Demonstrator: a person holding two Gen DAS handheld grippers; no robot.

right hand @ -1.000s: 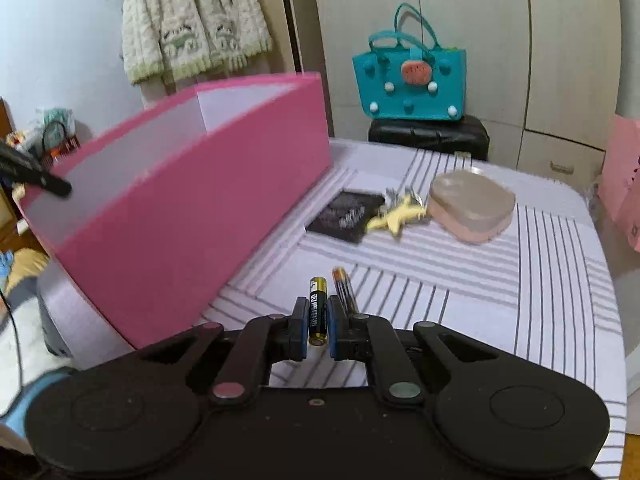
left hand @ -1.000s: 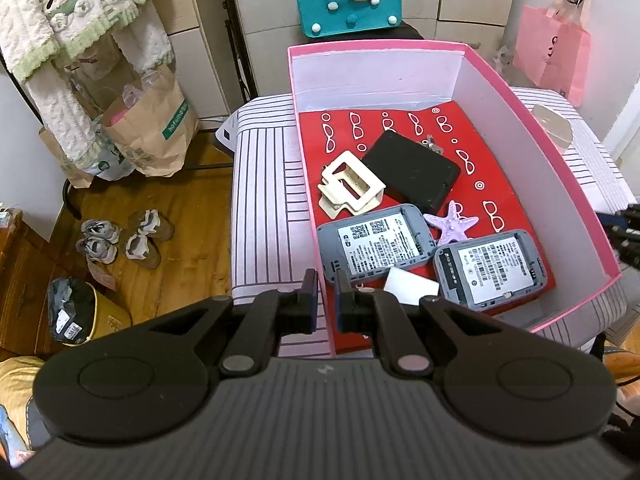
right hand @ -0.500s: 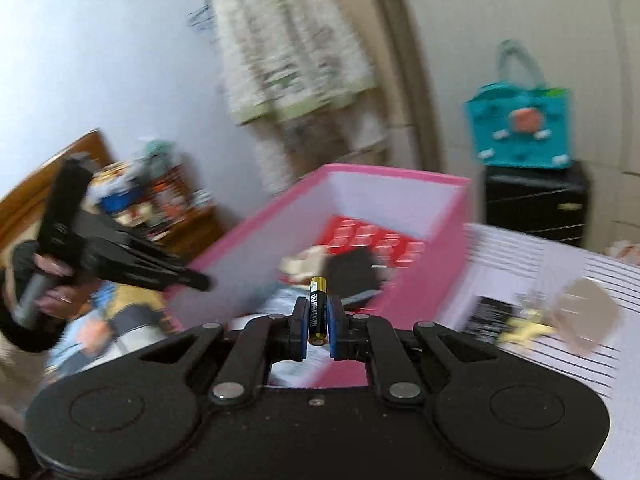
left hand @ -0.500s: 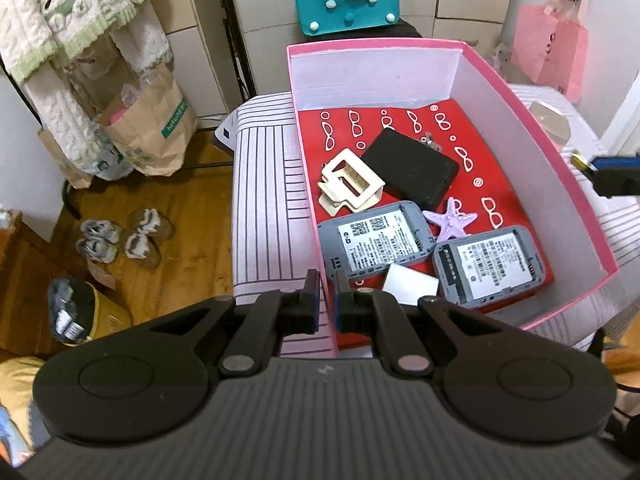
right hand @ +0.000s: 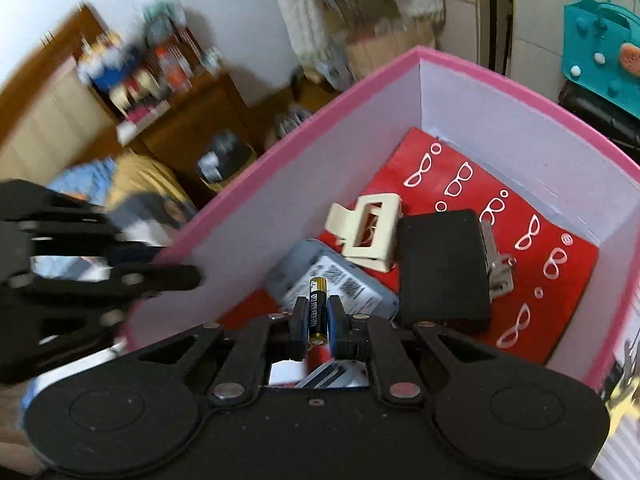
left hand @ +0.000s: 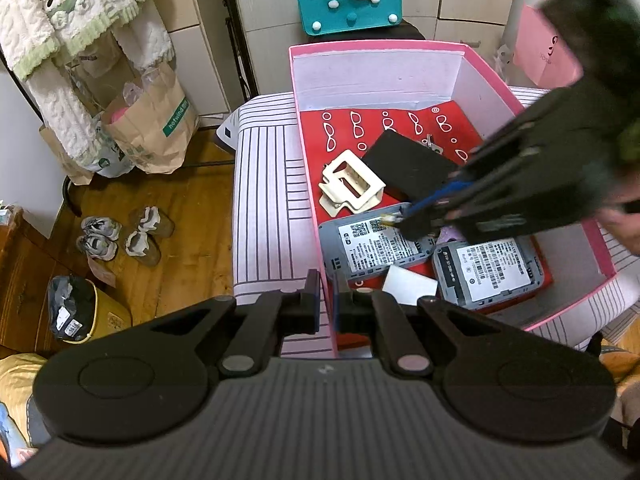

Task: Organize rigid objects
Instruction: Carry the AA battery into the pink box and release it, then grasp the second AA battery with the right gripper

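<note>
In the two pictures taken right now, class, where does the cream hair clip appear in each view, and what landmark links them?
Left wrist view: the cream hair clip lies mid-frame on the red liner, left of the black case.
Right wrist view: the clip sits just above centre, again left of the case.
Shared landmark: the pink box.

Pink box [left hand: 310, 168] on striped, perhaps table [left hand: 264, 200].

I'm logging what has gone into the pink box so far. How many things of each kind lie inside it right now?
Grey devices with labels: 2
Cream hair clip: 1
Black case: 1
White card: 1
Purple starfish: 1, mostly hidden
Metal clip by the case: 1
Total: 7

The battery is not counted; the right gripper holds it above the box.
</note>
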